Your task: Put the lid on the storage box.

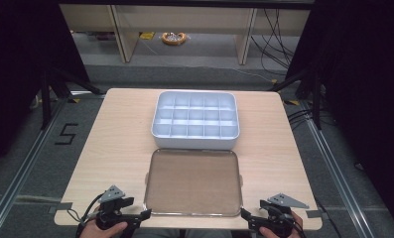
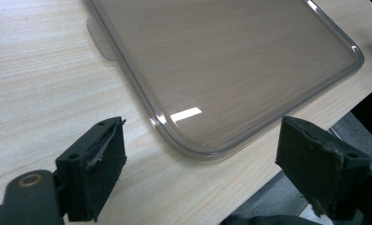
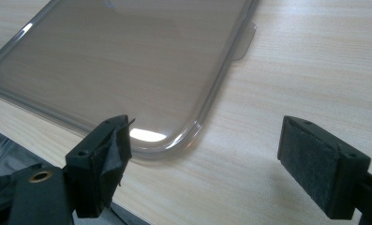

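The clear lid (image 1: 193, 182) is a smooth, glossy, smoke-tinted plastic sheet, rectangular with rounded corners, a raised rim and a small tab on each short side. It lies flat on the pale wood-grain table (image 1: 120, 144), its long axis running from one gripper across to the other. The left gripper (image 2: 200, 173) stands wide open and empty, the lid's near corner just ahead between its padded fingers (image 2: 106, 164). The right gripper (image 3: 204, 164) is likewise wide open, holding nothing, the other near corner just beyond its fingers (image 3: 315, 164). Past the lid sits a white compartment box (image 1: 195, 120), its inside divided into a grid.
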Demonstrator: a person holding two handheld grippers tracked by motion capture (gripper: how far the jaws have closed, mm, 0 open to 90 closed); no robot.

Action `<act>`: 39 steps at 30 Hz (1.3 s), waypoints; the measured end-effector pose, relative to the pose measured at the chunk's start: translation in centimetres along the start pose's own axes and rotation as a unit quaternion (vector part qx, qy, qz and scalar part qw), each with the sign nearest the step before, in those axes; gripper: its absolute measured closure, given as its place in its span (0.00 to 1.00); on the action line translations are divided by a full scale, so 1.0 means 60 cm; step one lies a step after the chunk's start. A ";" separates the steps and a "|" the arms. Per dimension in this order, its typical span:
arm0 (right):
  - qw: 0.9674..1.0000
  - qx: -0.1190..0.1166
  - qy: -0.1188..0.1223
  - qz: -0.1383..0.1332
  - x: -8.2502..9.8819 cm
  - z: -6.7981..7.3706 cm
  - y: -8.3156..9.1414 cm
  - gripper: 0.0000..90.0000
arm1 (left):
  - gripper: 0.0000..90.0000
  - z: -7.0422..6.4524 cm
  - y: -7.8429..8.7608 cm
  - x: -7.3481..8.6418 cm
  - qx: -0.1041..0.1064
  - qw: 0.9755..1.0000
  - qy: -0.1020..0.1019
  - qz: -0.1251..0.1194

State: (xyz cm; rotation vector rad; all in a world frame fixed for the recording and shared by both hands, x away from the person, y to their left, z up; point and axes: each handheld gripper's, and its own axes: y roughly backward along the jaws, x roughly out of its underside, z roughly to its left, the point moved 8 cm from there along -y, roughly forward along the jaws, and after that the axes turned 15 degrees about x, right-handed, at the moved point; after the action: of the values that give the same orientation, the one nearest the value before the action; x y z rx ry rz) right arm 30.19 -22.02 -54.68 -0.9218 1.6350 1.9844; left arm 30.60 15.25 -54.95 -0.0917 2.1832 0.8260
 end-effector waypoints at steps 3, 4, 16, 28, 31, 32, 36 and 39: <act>1.000 -0.009 -0.002 0.003 0.000 0.002 0.000 0.21 | 0.17 -0.001 -0.003 -0.004 0.002 1.000 0.010 -0.015; 1.000 -0.002 -0.015 0.009 0.002 0.003 0.002 0.21 | 0.17 -0.001 -0.003 -0.004 0.002 1.000 0.010 -0.015; 1.000 -0.018 -0.019 0.002 -0.004 0.003 -0.004 0.21 | 0.17 -0.007 -0.007 -0.010 0.013 0.999 0.023 -0.028; 0.999 -0.034 -0.027 0.001 -0.019 0.015 -0.025 0.28 | 0.25 0.000 -0.022 -0.036 0.038 0.999 0.030 -0.021; 0.998 -0.039 -0.040 0.004 -0.024 0.017 -0.036 0.29 | 0.31 0.026 -0.017 -0.044 0.018 0.999 0.033 -0.021; 0.998 -0.043 -0.041 0.005 -0.026 0.018 -0.037 0.29 | 0.33 0.026 -0.017 -0.044 0.018 0.999 0.033 -0.021; 0.998 -0.042 -0.048 0.008 -0.031 0.020 -0.047 0.30 | 0.38 0.038 -0.024 -0.049 0.021 0.998 0.047 -0.022; 0.997 -0.044 -0.055 0.017 -0.032 0.019 -0.050 0.30 | 0.44 0.049 -0.032 -0.043 0.020 0.999 0.038 0.003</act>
State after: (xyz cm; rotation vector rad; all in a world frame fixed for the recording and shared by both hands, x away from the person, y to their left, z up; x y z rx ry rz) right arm 33.26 -20.03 -55.30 -0.8040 1.5244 2.1059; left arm 34.93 14.98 -55.58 -0.0983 2.2715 0.7928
